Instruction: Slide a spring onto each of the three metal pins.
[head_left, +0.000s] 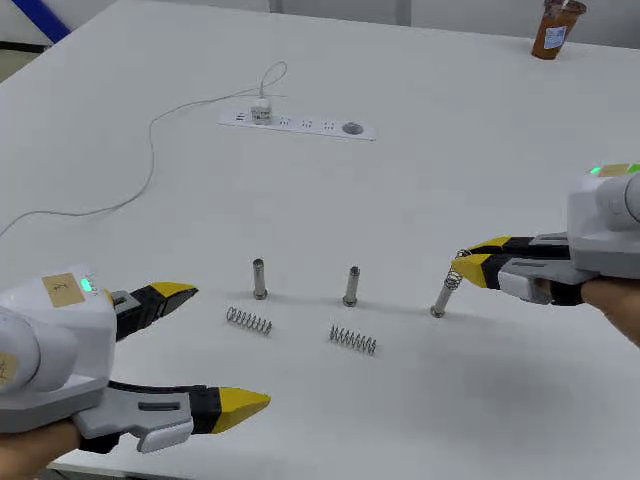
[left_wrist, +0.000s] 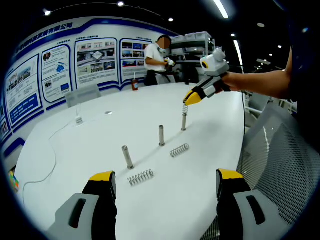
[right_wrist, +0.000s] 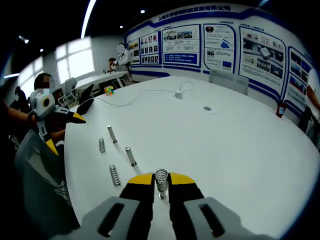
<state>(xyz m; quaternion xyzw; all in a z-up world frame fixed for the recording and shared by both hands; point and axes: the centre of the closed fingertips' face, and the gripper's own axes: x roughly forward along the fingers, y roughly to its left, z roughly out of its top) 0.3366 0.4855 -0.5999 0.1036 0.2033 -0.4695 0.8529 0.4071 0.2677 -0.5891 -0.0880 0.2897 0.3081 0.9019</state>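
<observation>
Right gripper (head_left: 462, 267) pinches a spring (right_wrist: 161, 179) atop a tilted pin (head_left: 440, 300).
Left gripper (head_left: 228, 346) spread wide, bare table (head_left: 400, 200) between its fingers.

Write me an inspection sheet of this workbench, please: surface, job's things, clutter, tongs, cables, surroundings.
Surface: white table, plain.
Job's things: three silver metal pins in a row; two loose coiled springs lie before the left and middle ones; third spring at the right pin's top.
Clutter: white power strip; brown drink cup at the far edge.
Tongs: left tongs open, empty; right tongs shut on third spring.
Cables: thin white cable runs from the strip leftward.
Surroundings: blue-framed wall posters; a standing person.
</observation>
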